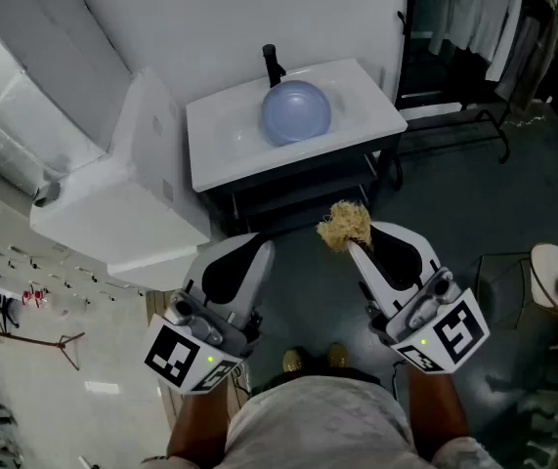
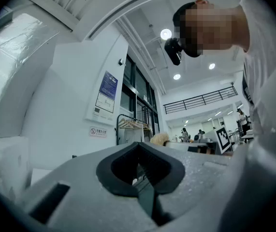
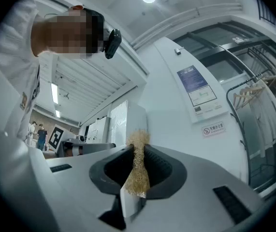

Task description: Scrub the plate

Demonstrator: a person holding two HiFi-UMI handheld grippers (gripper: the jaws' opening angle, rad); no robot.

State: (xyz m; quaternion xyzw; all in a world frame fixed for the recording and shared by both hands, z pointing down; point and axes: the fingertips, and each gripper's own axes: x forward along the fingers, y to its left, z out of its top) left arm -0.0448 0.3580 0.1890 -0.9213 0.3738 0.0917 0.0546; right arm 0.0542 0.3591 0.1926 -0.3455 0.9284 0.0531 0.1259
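A pale blue plate (image 1: 296,111) lies in the basin of a white sink (image 1: 366,101), below a black faucet (image 1: 273,63). Both grippers are held well short of the sink, over the dark floor. My right gripper (image 1: 349,240) is shut on a tan fibrous scrubber (image 1: 343,227); in the right gripper view the scrubber (image 3: 138,168) is pinched between the jaws and sticks out past them. My left gripper (image 1: 261,248) is shut with nothing in it; in the left gripper view the jaws meet at the left gripper (image 2: 138,170).
A white slanted box-like unit (image 1: 122,203) stands left of the sink. A black clothes rack (image 1: 474,115) stands to the right. A white round object (image 1: 552,272) sits at the right edge. The person's shoes (image 1: 313,358) show below.
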